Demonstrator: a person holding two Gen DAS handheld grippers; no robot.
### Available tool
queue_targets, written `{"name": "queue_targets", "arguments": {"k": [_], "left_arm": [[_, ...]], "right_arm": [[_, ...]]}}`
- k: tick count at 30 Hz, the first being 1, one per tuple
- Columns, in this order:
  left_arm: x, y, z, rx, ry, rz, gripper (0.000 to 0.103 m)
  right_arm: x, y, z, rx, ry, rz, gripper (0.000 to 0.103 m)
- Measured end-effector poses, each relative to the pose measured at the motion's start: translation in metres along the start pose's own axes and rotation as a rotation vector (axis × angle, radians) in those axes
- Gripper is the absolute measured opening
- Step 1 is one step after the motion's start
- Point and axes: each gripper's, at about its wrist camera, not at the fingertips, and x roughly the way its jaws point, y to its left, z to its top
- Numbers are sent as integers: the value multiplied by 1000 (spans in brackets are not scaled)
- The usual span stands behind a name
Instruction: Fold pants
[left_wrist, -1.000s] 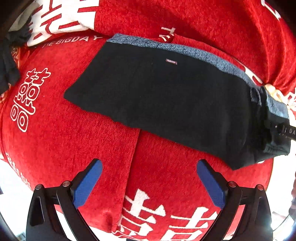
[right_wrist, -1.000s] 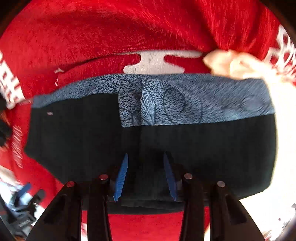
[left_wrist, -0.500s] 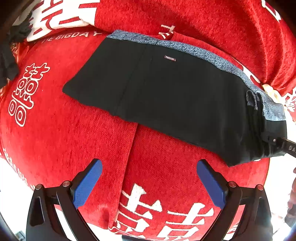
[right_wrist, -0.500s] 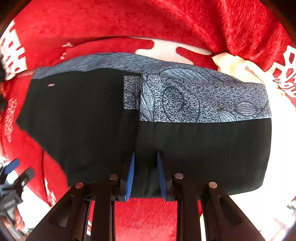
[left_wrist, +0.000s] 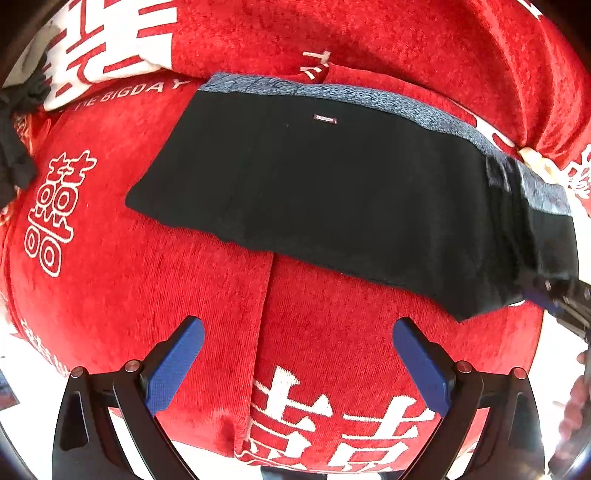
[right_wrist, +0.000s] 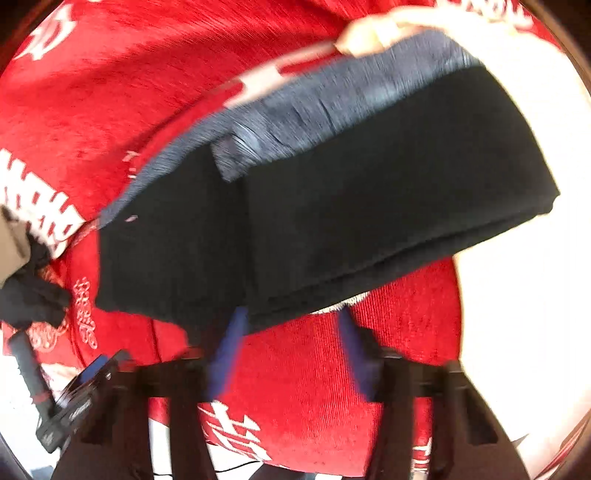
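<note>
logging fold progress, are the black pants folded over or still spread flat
Partly folded. The black pants lie long across the red blanket, but in the right wrist view their right end is doubled over in stacked layers.

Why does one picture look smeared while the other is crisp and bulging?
Right wrist view: motion blur streaks the black pants and the right gripper. Left wrist view: sharp, but the fisheye lens bows the red cover; white glare washes both lower edges.
</note>
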Motion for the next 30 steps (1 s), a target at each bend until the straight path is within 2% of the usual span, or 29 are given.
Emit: {"name": "queue_targets", "arguments": {"k": [2, 4, 7, 12, 15, 18, 21, 24, 26, 30], "left_arm": [[0, -3, 1, 3, 4, 0, 103], [0, -7, 1, 11, 8, -3, 103], [1, -8, 2, 19, 16, -1, 103], [2, 3, 9, 3, 14, -6, 103], [3, 12, 16, -12, 7, -4, 103], [6, 20, 23, -33, 3, -3, 103], [10, 28, 30, -52, 2, -9, 103], [14, 36, 34, -75, 6, -18, 103], [15, 39, 35, -81, 1, -24, 103], [18, 49, 35, -105, 0, -47, 103]], "right_arm": [[10, 8, 8, -2, -12, 6, 41], [12, 23, 13, -63, -14, -15, 43], [12, 39, 4, -144, 12, -11, 46], [8, 42, -18, -166, 41, -16, 54], [-2, 44, -17, -183, -11, -61, 56], [-15, 55, -4, -236, -97, -141, 71], [-21, 63, 8, -272, -125, -164, 73], [1, 74, 13, -268, -79, -150, 74], [17, 72, 12, -255, -35, -153, 79], [30, 78, 3, -281, -37, -211, 83]]}}
